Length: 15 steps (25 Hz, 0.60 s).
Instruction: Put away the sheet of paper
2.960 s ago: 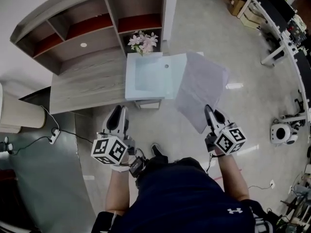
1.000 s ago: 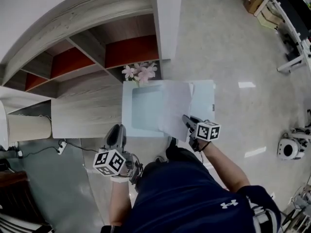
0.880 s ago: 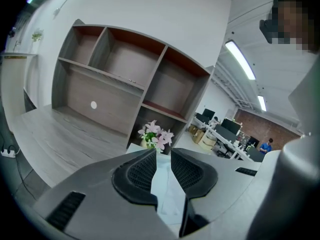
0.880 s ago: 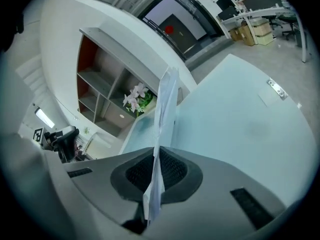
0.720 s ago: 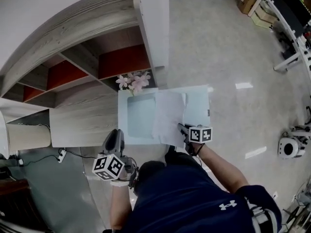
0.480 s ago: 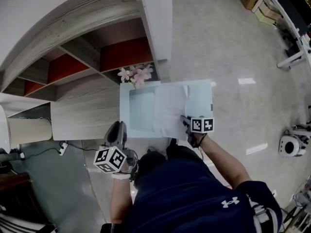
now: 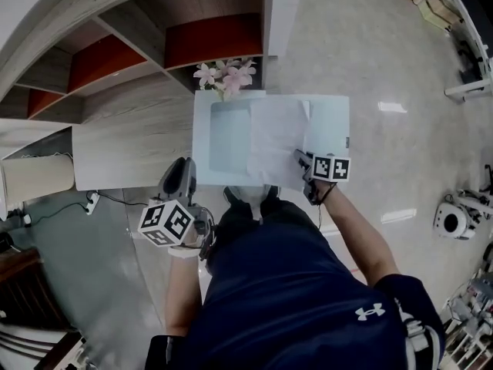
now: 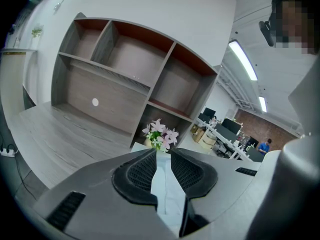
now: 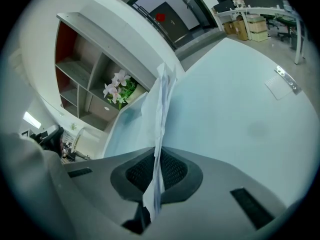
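The white sheet of paper point(image 7: 276, 141) lies across the top of a pale blue cabinet point(image 7: 330, 122), partly over the recess point(image 7: 227, 137) in the cabinet's left half. My right gripper point(image 7: 302, 162) is shut on the sheet's near edge. In the right gripper view the paper point(image 9: 163, 101) runs edge-on between the pads of the right gripper point(image 9: 159, 159) and out over the blue top point(image 9: 240, 99). My left gripper point(image 7: 182, 180) hangs at the left near the desk's front edge, apart from the paper. Its jaws point(image 8: 162, 156) show a narrow gap with nothing in it.
A vase of pink flowers point(image 7: 225, 74) stands at the cabinet's far edge. The grey wooden desk point(image 7: 131, 133) with its open shelf unit point(image 7: 154, 33) adjoins on the left. A white cylinder point(image 7: 31, 177) and cables lie far left, a small white device point(image 7: 451, 218) on the floor right.
My right gripper has come down with the sheet, which now lies flatter over the blue top. The left gripper has shifted slightly at the desk's edge.
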Tool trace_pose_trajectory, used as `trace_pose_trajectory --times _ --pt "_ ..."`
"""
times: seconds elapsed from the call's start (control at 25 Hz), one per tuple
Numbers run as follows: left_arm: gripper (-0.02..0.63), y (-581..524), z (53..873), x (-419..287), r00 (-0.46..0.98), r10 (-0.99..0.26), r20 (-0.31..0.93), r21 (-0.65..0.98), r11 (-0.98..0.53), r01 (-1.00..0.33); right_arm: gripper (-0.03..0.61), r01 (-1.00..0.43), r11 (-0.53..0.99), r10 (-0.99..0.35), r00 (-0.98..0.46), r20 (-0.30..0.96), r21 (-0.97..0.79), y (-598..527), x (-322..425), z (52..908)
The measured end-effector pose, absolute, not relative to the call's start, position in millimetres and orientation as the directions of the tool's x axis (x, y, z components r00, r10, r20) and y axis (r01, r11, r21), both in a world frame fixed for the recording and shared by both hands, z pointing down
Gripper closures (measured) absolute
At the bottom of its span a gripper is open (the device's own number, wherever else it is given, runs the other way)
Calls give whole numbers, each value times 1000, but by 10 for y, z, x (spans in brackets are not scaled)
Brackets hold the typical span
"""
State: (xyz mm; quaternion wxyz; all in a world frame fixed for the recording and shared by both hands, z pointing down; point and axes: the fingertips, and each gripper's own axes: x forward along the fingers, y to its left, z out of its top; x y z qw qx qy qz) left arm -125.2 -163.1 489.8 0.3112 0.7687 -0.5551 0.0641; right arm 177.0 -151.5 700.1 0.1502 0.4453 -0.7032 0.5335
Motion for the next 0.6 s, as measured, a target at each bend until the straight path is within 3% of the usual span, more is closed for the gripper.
trace_pose_trajectory --times 0.6 --pt "515 -1472 5018 -1730 343 -822 456 429 -135 -893 565 -779 18 -424 -573 701 -627 -1690 1316 7133"
